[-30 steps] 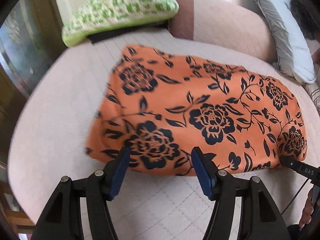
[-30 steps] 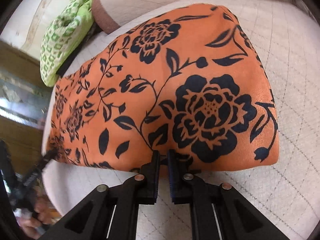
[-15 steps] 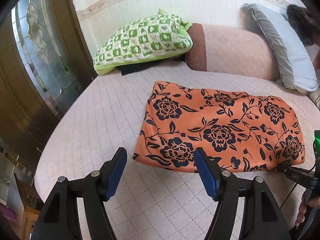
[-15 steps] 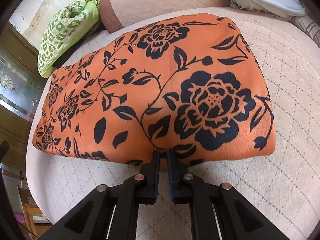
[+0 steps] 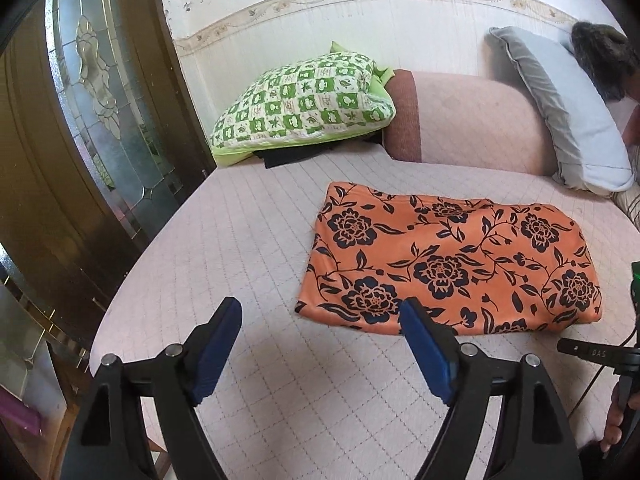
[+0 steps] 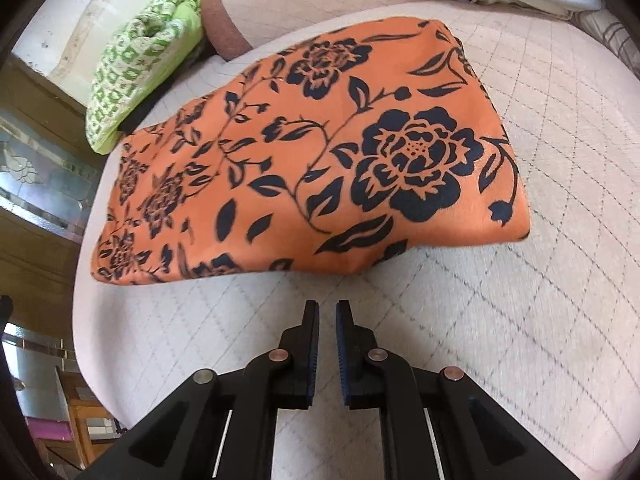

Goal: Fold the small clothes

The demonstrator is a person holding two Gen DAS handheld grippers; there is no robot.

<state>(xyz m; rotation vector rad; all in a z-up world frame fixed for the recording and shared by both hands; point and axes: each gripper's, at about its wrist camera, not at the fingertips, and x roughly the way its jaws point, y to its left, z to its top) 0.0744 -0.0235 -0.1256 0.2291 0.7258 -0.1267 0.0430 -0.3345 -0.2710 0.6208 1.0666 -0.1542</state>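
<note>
Orange floral garment [image 5: 448, 268] is folded into a flat rectangle, lying on the pink quilted sofa seat [image 5: 248, 264], right of centre in the left wrist view.

L gripper [image 5: 320, 320]: jaws wide apart and opening, nothing btwn them, held above bare seat just in front of the garment's near-left corner, not touching it.

R gripper [image 6: 327, 312]: jaws nearly together, only a thin slit, nothing clamped. Tips sit over bare quilting just short of the garment's [image 6: 312, 152] near edge, no contact.

No containers in view. Other stuff: green checked pillow [image 5: 304, 104] at seat's back-left against the backrest [image 5: 476, 120], w/ something dark under it; grey pillow [image 5: 568, 116] leaning back-right. Glass-panel door [image 5: 104, 92] on left.
</note>
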